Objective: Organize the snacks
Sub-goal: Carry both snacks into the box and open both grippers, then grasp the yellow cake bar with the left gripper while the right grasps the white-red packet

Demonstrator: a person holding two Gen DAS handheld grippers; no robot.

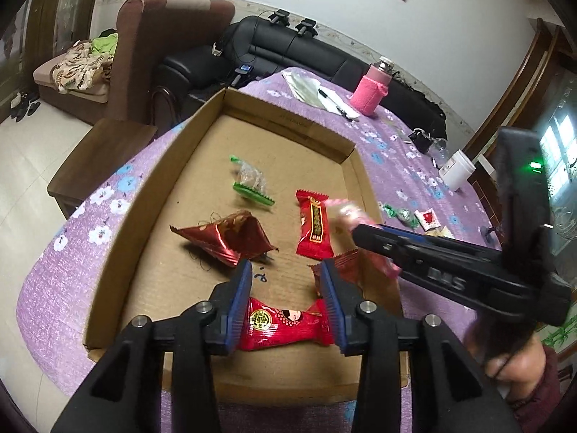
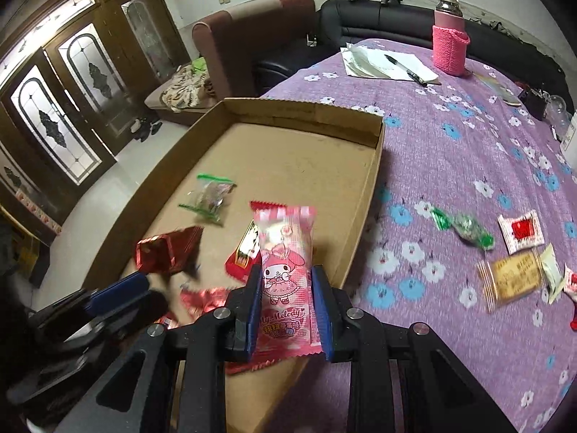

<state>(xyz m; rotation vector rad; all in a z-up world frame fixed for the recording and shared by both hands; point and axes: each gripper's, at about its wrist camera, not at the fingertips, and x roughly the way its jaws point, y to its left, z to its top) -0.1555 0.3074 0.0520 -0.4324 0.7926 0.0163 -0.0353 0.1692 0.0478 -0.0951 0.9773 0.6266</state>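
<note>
Left gripper (image 1: 286,301): jaws stood apart over the near end of the box, their pads clear of the red round-seal packet (image 1: 285,324) that lay on the cardboard floor between them; this snack was judged delivered.
Right gripper (image 2: 286,310): jaws were clamped on the pink cartoon-print packet (image 2: 286,274), held upright above the near right rim of the box; judged in transit, not yet set down.
Cardboard box (image 1: 151,180): a shallow open tray on the purple flowered tablecloth (image 2: 450,166), serving as the collection point.
Snacks already in the box: the crumpled dark-red foil wrapper (image 1: 225,236), the red packet with gold lettering (image 1: 313,227), a dark-red packet (image 1: 344,265) partly hidden behind the left gripper's right finger, and, farther in, the clear green-edged packet (image 1: 250,184).
Snacks left on the cloth, right of the box: the green twist-wrapped candy (image 2: 463,227), the white packet with a red square (image 2: 521,231), the tan packet (image 2: 512,276), with one or two more at the frame edge, too blurred to identify.
Progress (judgement): roughly half done; five pieces lay boxed, one was carried, several remained.
Far end of the table: papers with a pen (image 2: 405,65) and a pink-sleeved bottle (image 2: 449,43), not part of the task.
</note>
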